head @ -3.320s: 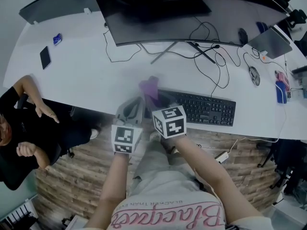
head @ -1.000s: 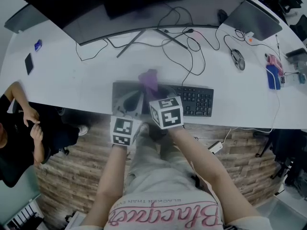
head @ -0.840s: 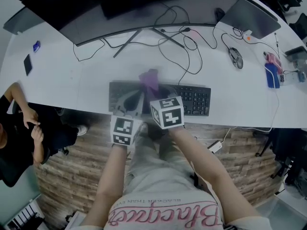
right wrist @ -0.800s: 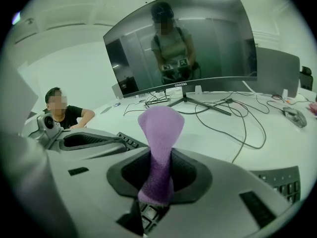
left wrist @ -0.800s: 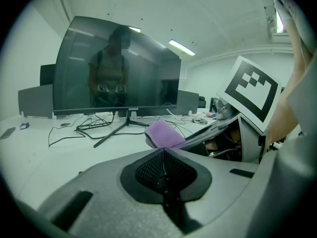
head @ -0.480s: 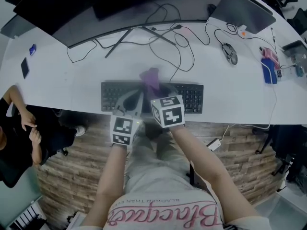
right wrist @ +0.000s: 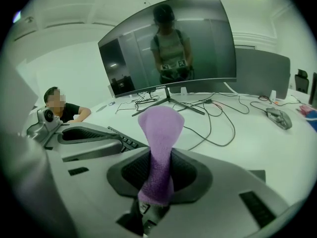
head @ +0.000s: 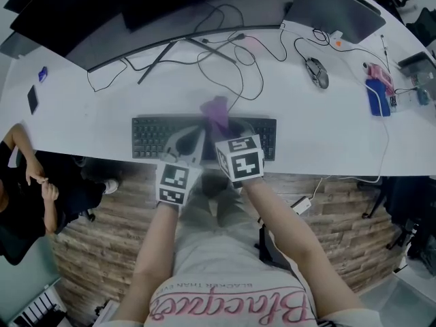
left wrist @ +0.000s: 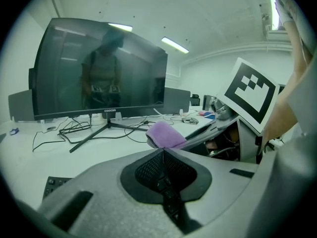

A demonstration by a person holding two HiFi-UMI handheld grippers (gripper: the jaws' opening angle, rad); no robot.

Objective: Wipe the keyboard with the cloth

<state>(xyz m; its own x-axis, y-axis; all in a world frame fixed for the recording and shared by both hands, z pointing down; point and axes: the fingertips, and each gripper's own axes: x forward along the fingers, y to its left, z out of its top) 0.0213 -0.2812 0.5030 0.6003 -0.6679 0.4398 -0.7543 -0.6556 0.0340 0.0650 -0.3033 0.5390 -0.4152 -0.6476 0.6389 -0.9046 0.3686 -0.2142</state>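
Observation:
A black keyboard (head: 153, 136) lies along the front edge of the white desk (head: 327, 135). Both grippers hover over its middle, side by side. My right gripper (head: 222, 124) is shut on a purple cloth (head: 216, 110), which sticks up from between the jaws in the right gripper view as a folded tuft (right wrist: 159, 133). My left gripper (head: 198, 131) is shut and holds nothing (left wrist: 163, 150); the purple cloth (left wrist: 166, 134) shows just beyond its tip. A few keyboard keys (right wrist: 123, 140) show left of the right gripper (right wrist: 157, 155), partly hidden by the left gripper's body (right wrist: 84, 138).
A curved monitor (head: 116, 9) on a stand, with tangled cables (head: 225, 53), is behind the keyboard. A mouse (head: 315, 71), a grey laptop (head: 334, 9) and a blue object (head: 377, 97) lie to the right. A phone (head: 32, 99) lies far left. A seated person (head: 27, 182) is at the desk's left front.
Both grippers, with the cloth, now sit further right along the keyboard, from its left end to about the middle. More of the keyboard's left part shows. Jaws unchanged.

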